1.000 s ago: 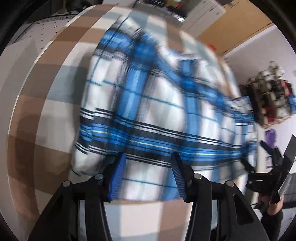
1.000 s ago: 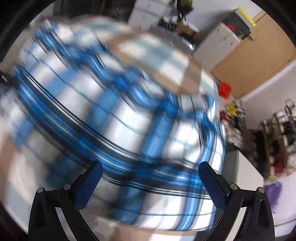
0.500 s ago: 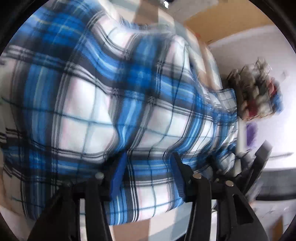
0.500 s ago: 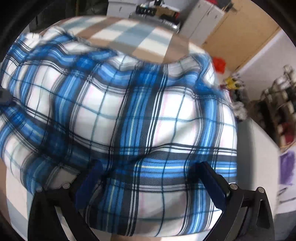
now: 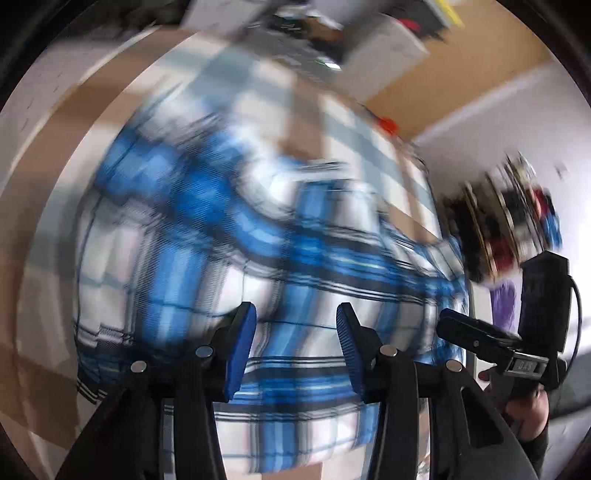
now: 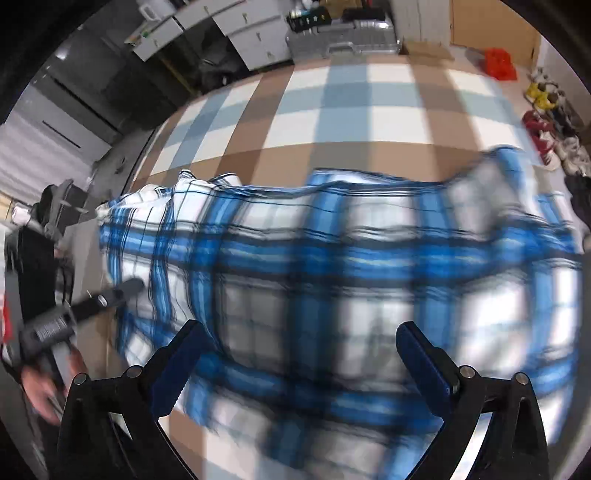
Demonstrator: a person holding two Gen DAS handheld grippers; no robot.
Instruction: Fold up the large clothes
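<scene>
A blue, white and black plaid shirt [image 5: 229, 258] lies spread on the checked table cover [image 5: 85, 122]; it also fills the right wrist view [image 6: 332, 266], blurred by motion. My left gripper [image 5: 295, 332] is open and empty above the shirt's near edge. My right gripper [image 6: 295, 350] is wide open and empty above the shirt. The right gripper shows at the right of the left wrist view [image 5: 480, 336]. The left gripper shows at the left of the right wrist view [image 6: 99, 299].
The brown, white and pale blue checked cover [image 6: 351, 103] extends beyond the shirt. White cabinets [image 6: 236, 33] and a red object [image 6: 498, 62] stand behind the table. Shoes [image 6: 546, 122] lie on the floor at the right. A cluttered rack [image 5: 517, 229] stands by the wall.
Both grippers have pulled back and up from the shirt, which now lies lower and flatter on the table. Both stay open. The views are blurred by fast motion.
</scene>
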